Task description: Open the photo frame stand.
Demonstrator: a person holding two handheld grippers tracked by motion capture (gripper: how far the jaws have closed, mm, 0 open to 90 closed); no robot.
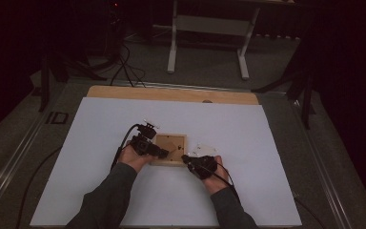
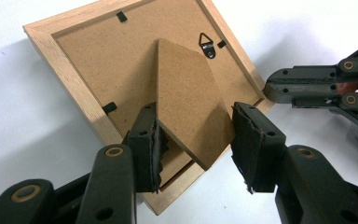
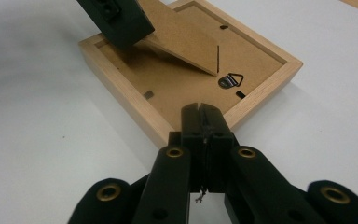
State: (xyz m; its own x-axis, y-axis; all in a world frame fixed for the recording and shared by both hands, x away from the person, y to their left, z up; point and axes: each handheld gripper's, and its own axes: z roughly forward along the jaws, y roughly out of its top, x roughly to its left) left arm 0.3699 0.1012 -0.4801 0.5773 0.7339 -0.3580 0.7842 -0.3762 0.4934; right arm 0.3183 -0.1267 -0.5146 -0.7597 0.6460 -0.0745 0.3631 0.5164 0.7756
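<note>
Both forearms enter from the bottom edge. Left tool straddles the stand flap on the back of the picture frame, jaws apart, pads just beside the flap edges; can't tell if they touch. Right tool jaws together, holding nothing, tip at the frame's near corner, prob. bracing it. Frame lies face down mid worktop. Wood rim looks light + stiff, backing thin; flap's hinge is prob. the weak spot, so grab the flap low near its free end. Left tool view shows the flap lifted; right tool view shows the hanger ring + tabs. Table legs beyond.
</note>
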